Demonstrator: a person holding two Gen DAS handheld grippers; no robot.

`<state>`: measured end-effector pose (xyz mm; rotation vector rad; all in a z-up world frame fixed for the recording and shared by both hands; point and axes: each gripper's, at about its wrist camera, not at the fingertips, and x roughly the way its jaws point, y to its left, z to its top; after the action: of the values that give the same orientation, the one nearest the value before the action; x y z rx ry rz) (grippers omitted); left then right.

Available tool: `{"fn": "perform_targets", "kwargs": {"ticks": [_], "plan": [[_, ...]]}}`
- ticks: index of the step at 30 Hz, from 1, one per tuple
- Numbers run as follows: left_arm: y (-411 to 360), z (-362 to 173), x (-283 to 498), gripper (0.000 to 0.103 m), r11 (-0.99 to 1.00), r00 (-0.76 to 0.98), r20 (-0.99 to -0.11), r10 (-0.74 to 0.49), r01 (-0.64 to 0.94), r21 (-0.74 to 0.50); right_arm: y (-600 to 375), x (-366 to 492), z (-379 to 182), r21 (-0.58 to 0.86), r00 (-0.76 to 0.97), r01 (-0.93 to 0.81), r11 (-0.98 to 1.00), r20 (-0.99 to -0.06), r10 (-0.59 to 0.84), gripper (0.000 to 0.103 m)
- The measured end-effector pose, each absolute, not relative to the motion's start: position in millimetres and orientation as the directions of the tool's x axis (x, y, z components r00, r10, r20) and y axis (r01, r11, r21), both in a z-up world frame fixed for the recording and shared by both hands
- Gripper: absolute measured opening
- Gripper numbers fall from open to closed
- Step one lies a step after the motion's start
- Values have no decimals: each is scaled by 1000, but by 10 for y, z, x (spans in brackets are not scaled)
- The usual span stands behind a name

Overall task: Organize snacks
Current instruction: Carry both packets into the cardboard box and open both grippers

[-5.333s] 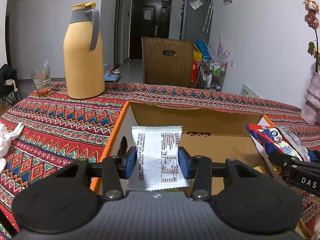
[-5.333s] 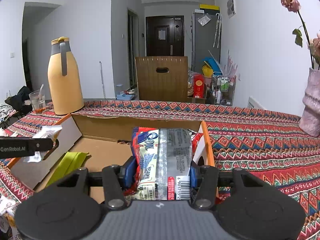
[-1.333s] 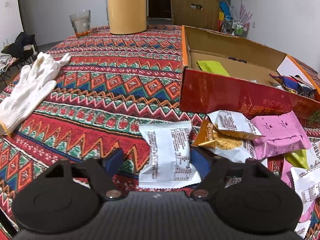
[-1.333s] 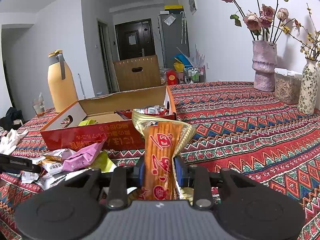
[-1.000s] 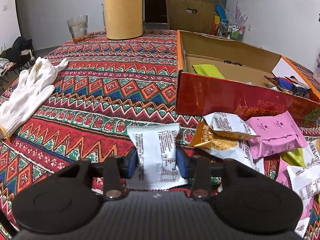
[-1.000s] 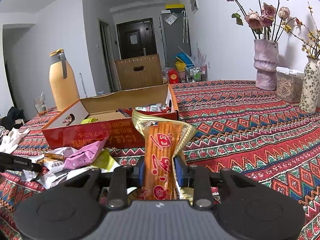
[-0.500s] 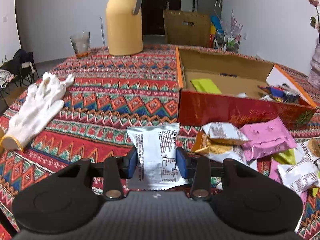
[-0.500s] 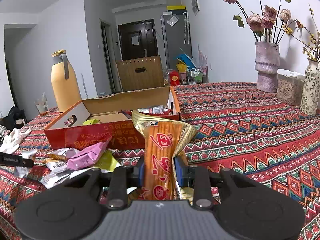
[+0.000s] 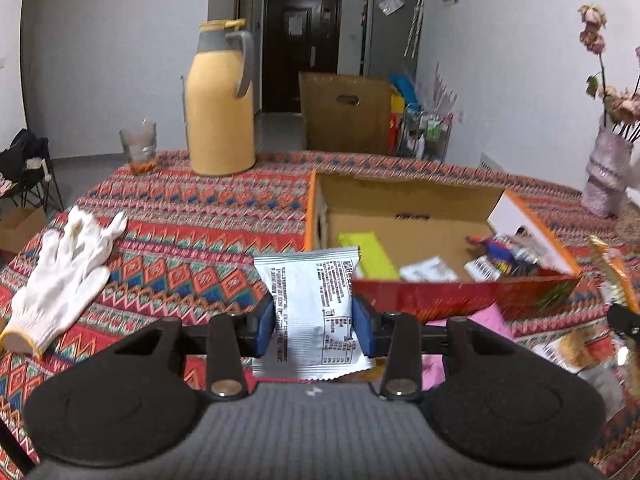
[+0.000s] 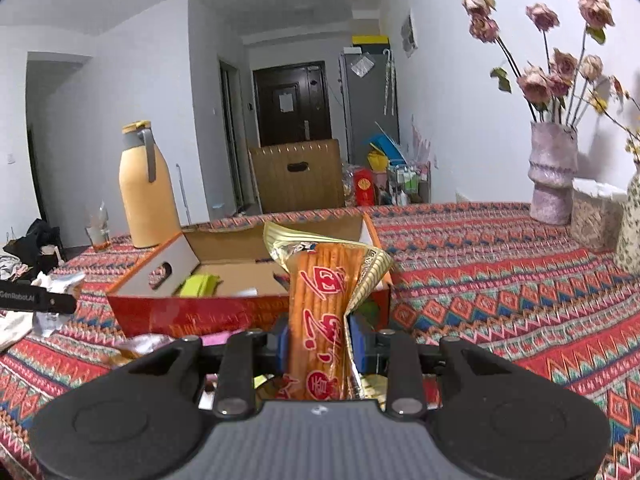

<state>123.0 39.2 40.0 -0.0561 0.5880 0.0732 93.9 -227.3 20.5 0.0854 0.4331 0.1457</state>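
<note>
While both of my grippers hang above the patterned tablecloth, each one has a snack clamped in it. My left gripper has its blue pads pressed against the two side edges of a white snack packet, printed side toward the camera, so the jaws stand only partly closed around its width. The packet sticks up and forward past the fingertips. Just ahead of it and to the right sits the open cardboard box, red on its near wall, with a yellow-green packet and a few more wrappers inside. A pink packet lies on the cloth below the box's near wall, close to my right finger. Well off to the left of this gripper lies a white glove; farther ahead on the left stand a yellow thermos jug and a drinking glass.

My right gripper is squeezed tight on an orange stick-snack pack, which stands upright between the pads with its gold top edge flared open. Directly beyond it is the same box, its near wall just past the fingertips. To the far right of this gripper stands a pink vase holding dried roses.
</note>
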Motion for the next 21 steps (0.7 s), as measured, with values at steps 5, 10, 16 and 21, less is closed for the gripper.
{"fn": "perform_targets", "kwargs": {"ticks": [5,10,16,21], "plan": [[289,544,1323,41,997,851,-524,28,-63,-49,-2181,1091,307,95,903,-148,984,-392,174,29],[170,666,1441,41,997,870,-494,12,-45,-55,-2075,1290,403,86,906,-173,981,-376,193,29],[86,728,1643,41,997,879,-476,3,-40,-68,-1947,1578,492,79,908,-195,978,-362,210,29],[48,743,1832,41,995,883,-469,-11,-36,-92,-1885,1842,521,79,907,-203,976,-359,218,29]]}}
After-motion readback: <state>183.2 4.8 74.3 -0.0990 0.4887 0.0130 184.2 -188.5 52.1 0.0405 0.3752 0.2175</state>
